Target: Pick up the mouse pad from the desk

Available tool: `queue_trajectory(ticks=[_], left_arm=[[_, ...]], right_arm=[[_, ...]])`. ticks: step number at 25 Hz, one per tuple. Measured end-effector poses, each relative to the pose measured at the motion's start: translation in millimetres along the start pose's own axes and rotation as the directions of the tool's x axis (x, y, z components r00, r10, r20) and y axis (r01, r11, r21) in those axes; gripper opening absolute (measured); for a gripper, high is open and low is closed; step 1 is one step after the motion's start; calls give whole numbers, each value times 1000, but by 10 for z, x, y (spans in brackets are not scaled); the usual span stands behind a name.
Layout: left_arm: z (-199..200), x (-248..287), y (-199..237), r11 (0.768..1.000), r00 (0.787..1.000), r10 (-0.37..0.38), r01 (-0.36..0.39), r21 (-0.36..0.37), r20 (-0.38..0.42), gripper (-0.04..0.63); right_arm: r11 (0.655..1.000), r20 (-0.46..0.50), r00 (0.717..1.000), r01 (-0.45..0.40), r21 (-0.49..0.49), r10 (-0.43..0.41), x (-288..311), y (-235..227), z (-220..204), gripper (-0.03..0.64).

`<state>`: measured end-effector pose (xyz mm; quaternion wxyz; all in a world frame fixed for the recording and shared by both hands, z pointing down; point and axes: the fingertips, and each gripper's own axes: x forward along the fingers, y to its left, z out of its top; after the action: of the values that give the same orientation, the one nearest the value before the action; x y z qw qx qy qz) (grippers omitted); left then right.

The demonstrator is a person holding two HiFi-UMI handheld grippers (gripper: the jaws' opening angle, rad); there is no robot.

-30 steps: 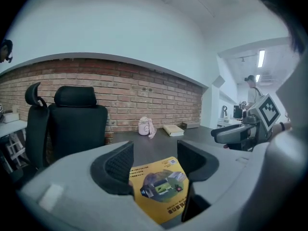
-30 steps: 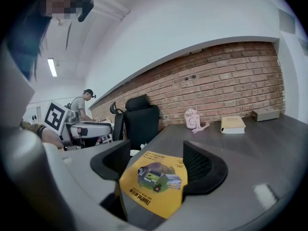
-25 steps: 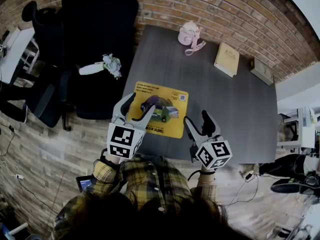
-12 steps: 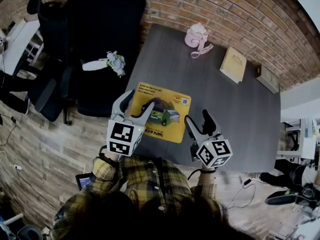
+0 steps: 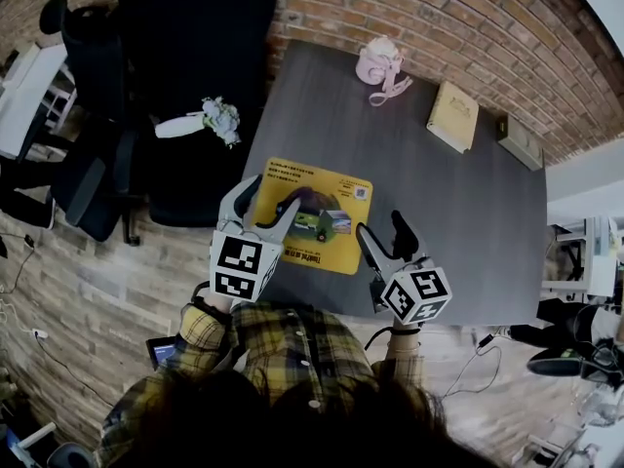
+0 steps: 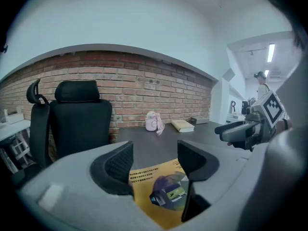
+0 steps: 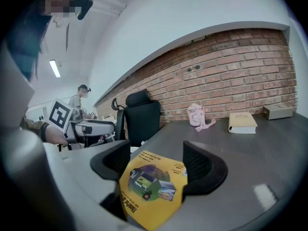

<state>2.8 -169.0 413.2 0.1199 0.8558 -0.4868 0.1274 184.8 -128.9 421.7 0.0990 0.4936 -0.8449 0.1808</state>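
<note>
- Little has shifted: left gripper (image 5: 268, 201) and right gripper (image 5: 380, 227) hover with jaws spread, gripping nothing.
- We find the mouse pad (image 5: 327, 188) flat at the desk's (image 5: 448, 213) near left; grasp and lift remain.

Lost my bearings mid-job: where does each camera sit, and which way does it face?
Head view: on the person's head, looking steeply down at the desk; shows the plaid shirt, left hand-held gripper and right hand-held gripper.
Left gripper view: on the left hand-held gripper, facing the brick wall past its open jaws; the right hand-held gripper shows at right.
Right gripper view: on the right hand-held gripper, facing the same wall past open jaws; the left one shows at left.
Shared: all three show the yellow mouse pad.
</note>
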Motion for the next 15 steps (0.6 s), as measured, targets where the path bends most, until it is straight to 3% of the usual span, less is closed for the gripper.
queue_trajectory(ticks=[15], left_arm=[[-260,31,94,1000,998,-4,5,15,-62,282]], right_arm=[[999,-53,998,17,40,-15,81,28,-253,319]])
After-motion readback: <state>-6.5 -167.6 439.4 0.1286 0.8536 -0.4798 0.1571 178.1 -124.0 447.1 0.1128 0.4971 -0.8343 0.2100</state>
